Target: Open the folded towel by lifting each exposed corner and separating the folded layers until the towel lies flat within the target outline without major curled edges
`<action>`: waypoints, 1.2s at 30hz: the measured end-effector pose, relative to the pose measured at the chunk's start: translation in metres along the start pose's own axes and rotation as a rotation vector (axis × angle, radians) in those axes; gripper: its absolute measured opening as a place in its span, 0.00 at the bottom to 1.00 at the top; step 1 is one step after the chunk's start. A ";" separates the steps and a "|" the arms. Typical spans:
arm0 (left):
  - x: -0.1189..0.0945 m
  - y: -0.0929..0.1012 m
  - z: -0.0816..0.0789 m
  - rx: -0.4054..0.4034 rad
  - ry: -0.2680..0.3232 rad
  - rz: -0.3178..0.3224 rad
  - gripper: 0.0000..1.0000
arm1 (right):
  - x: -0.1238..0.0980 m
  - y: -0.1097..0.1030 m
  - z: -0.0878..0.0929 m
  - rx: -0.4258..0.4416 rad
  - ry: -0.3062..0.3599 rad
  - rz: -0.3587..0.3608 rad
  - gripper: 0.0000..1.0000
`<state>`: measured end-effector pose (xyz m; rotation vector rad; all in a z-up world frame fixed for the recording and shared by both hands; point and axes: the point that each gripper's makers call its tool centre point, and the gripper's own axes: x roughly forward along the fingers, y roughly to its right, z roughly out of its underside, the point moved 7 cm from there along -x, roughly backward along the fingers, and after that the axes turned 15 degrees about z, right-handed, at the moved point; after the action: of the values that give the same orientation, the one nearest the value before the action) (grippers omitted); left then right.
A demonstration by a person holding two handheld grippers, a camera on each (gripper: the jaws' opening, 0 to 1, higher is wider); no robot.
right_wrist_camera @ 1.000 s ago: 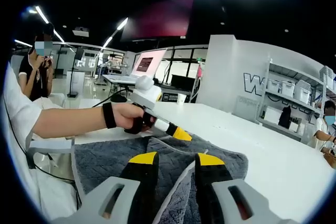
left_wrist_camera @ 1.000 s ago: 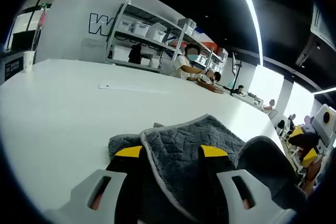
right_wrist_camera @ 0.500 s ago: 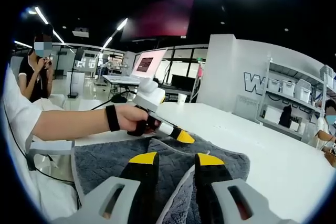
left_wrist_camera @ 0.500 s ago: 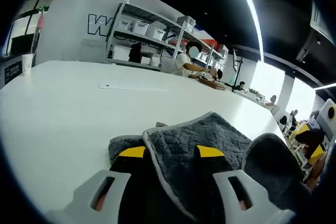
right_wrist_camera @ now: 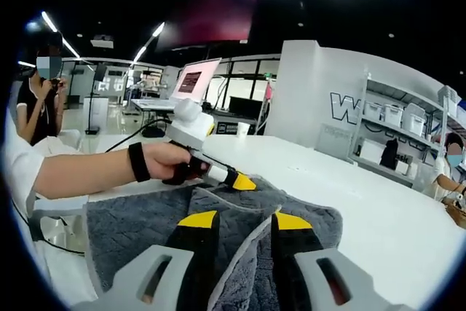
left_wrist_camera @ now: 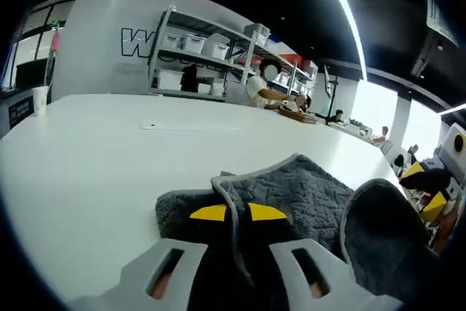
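Observation:
A grey quilted towel (left_wrist_camera: 309, 189) with a pale hem lies partly folded on the white table (left_wrist_camera: 87, 158). One raised hem runs up between the yellow-tipped jaws of my left gripper (left_wrist_camera: 237, 213), which is shut on it. A curled fold stands at the right, with the right gripper's yellow tips (left_wrist_camera: 428, 189) beyond it. In the right gripper view the towel (right_wrist_camera: 138, 223) spreads to the left. My right gripper (right_wrist_camera: 246, 221) is open, a hem lying between its jaws. A hand holds the left gripper (right_wrist_camera: 234, 178) at the towel's far edge.
The white table (right_wrist_camera: 378, 216) stretches far behind the towel. A flat sheet (left_wrist_camera: 189, 126) and a cup (left_wrist_camera: 40, 97) lie on it far off. Shelving with bins (left_wrist_camera: 211, 56) and seated people stand behind. A person (right_wrist_camera: 36, 100) stands at the left.
The left jaws have closed from wide apart onto the towel's hem. The right gripper's jaws have kept their gap; its view has shifted only slightly.

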<state>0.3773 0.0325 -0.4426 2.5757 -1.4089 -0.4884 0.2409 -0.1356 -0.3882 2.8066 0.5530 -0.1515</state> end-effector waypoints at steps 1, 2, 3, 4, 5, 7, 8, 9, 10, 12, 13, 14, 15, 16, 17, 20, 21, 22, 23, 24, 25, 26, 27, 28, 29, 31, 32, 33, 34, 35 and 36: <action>0.000 0.000 0.000 -0.003 0.004 0.001 0.04 | 0.000 0.000 0.000 0.001 0.001 0.001 0.23; 0.000 0.000 0.000 -0.002 0.007 0.002 0.03 | 0.000 0.001 -0.001 0.003 0.002 0.003 0.23; 0.000 0.000 0.000 0.001 0.007 0.005 0.03 | 0.001 0.001 -0.001 0.005 0.001 0.005 0.23; 0.000 0.000 0.000 0.002 0.007 0.006 0.03 | 0.001 0.001 -0.001 0.005 0.002 0.006 0.23; 0.000 -0.001 0.000 -0.010 0.015 0.007 0.03 | 0.001 0.002 -0.002 0.004 0.003 0.008 0.23; 0.000 0.000 0.000 -0.005 0.020 0.010 0.03 | 0.002 0.002 -0.002 0.005 0.001 0.011 0.23; -0.001 0.000 0.000 0.000 0.022 0.008 0.02 | 0.003 0.003 -0.001 0.005 -0.001 0.014 0.23; -0.001 0.000 -0.001 0.005 0.023 0.008 0.02 | 0.004 0.004 0.000 0.007 -0.008 0.020 0.23; 0.000 0.000 -0.001 0.009 0.026 0.014 0.02 | 0.005 0.004 0.001 0.014 -0.013 0.023 0.23; 0.000 0.000 -0.001 0.008 0.030 0.018 0.02 | 0.006 0.003 0.003 0.020 -0.014 0.024 0.23; -0.001 0.000 -0.001 0.006 0.035 0.017 0.02 | 0.008 0.003 0.004 0.028 -0.019 0.023 0.23; -0.001 0.000 -0.001 0.005 0.039 0.017 0.02 | 0.009 0.002 0.004 0.033 -0.023 0.025 0.23; -0.001 0.000 -0.002 0.007 0.041 0.019 0.02 | 0.009 0.002 0.004 0.040 -0.023 0.033 0.24; -0.001 0.000 -0.002 0.007 0.041 0.020 0.02 | 0.009 0.003 0.004 0.044 -0.022 0.036 0.25; -0.001 0.000 -0.002 0.007 0.042 0.020 0.02 | 0.009 0.003 0.004 0.048 -0.021 0.040 0.26; -0.001 0.000 -0.002 0.007 0.042 0.023 0.02 | 0.010 0.003 0.003 0.052 -0.014 0.050 0.27; -0.001 0.000 -0.002 0.007 0.041 0.026 0.02 | 0.011 0.003 0.003 0.050 -0.015 0.050 0.27; 0.001 -0.003 -0.003 0.007 0.043 0.027 0.02 | 0.012 0.003 0.004 0.051 -0.019 0.049 0.27; 0.002 -0.005 -0.005 0.007 0.045 0.028 0.02 | 0.016 0.002 0.006 0.045 -0.033 0.055 0.27; 0.003 -0.009 -0.008 0.012 0.044 0.037 0.02 | 0.018 0.001 0.008 0.038 -0.046 0.057 0.27; 0.003 -0.011 -0.009 0.010 0.047 0.035 0.02 | 0.019 0.002 0.008 0.036 -0.047 0.060 0.26; 0.004 -0.014 -0.011 0.007 0.051 0.037 0.02 | 0.021 0.002 0.009 0.031 -0.049 0.060 0.25; 0.004 -0.015 -0.012 0.007 0.055 0.039 0.02 | 0.022 0.003 0.010 0.032 -0.055 0.058 0.25; 0.005 -0.016 -0.013 0.007 0.058 0.041 0.02 | 0.024 0.003 0.010 0.042 -0.062 0.056 0.24; 0.006 -0.018 -0.014 0.007 0.056 0.041 0.02 | 0.024 0.002 0.010 0.049 -0.055 0.047 0.23; 0.007 -0.021 -0.015 0.007 0.056 0.039 0.02 | 0.025 0.002 0.009 0.055 -0.050 0.045 0.21; 0.007 -0.021 -0.015 0.007 0.058 0.041 0.02 | 0.027 0.001 0.010 0.047 -0.053 0.046 0.22; 0.008 -0.022 -0.016 0.006 0.057 0.043 0.02 | 0.028 0.002 0.012 0.038 -0.068 0.054 0.22; 0.007 -0.021 -0.015 0.005 0.057 0.043 0.02 | 0.029 0.003 0.012 0.041 -0.071 0.058 0.22; 0.007 -0.022 -0.016 0.004 0.059 0.043 0.02 | 0.029 0.003 0.012 0.045 -0.071 0.059 0.21; 0.007 -0.021 -0.016 0.004 0.061 0.045 0.02 | 0.029 0.003 0.012 0.051 -0.067 0.055 0.21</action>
<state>0.4033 0.0377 -0.4356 2.5331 -1.4460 -0.3969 0.2683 -0.1313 -0.4037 2.8511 0.4616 -0.2515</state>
